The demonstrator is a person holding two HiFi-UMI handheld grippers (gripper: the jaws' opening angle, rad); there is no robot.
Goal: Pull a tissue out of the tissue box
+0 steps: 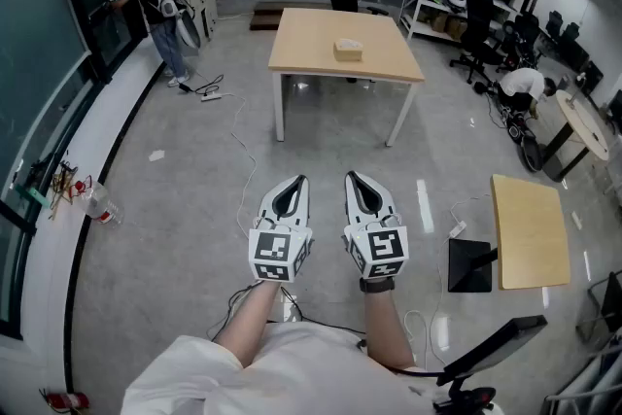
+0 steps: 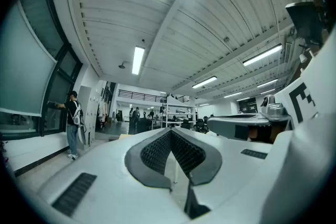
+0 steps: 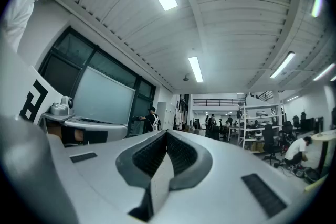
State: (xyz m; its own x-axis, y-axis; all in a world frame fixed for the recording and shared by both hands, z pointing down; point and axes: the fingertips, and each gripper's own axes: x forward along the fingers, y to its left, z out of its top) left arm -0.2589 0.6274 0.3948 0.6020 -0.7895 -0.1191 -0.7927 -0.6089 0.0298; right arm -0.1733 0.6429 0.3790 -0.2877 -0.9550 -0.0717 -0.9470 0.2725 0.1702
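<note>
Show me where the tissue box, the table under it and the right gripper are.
tissue box [image 1: 348, 50], head view, on its top face.
table [image 1: 306, 44], head view, on a bare part of its top.
right gripper [image 1: 353, 178], head view, at its closed tips.

The floor [image 1: 175, 160] is smooth and grey, glossy enough to mirror the ceiling lights. The counter [image 1: 311, 53] has a pale, matt wood-look top on white painted legs. The tissue box [image 1: 348, 50] looks like pale cardboard. The left gripper [image 1: 295, 182] and right gripper [image 1: 354, 178] have smooth, matt white plastic shells, and their pads [image 2: 157, 153] are dark, finely ribbed and rubbery. The person's shirt [image 1: 282, 364] is white cloth. The ceiling [image 2: 220, 23] is ribbed white panelling.
</note>
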